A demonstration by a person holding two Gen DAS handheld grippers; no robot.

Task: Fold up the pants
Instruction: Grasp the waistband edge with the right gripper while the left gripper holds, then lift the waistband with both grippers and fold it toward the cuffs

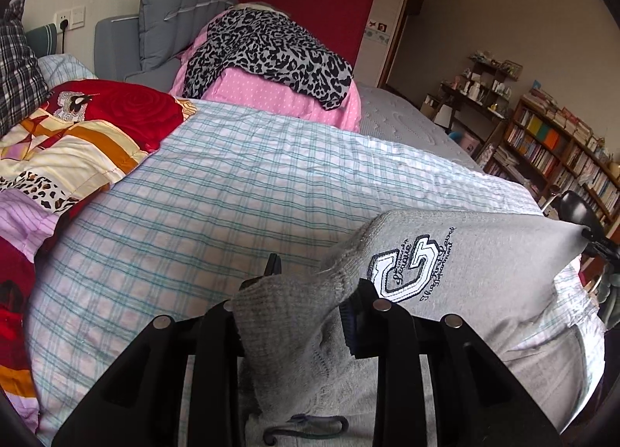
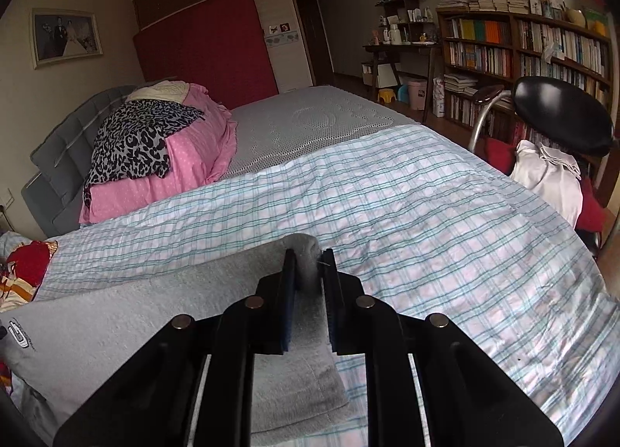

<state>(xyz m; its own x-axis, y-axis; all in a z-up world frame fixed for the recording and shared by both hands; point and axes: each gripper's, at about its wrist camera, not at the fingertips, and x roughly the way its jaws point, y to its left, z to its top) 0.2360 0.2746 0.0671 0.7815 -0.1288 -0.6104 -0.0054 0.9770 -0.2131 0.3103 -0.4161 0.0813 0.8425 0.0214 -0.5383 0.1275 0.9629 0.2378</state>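
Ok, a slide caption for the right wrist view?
Right gripper shut on a fold of grey sweatpants over a plaid quilt.

Big "G" logo on pants (image 1: 484, 272)

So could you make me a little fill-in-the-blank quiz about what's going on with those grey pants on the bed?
1. Both tools are shut on the ____ pants.
2. The left tool grips the ribbed waistband, next to a logo shaped like the letter ____.
3. The pants lie on a ____ sheet with teal lines.
4. Behind, a leopard-print cloth lies on a ____ bundle; the right tool points that way.

Missing words: grey; G; checked; pink
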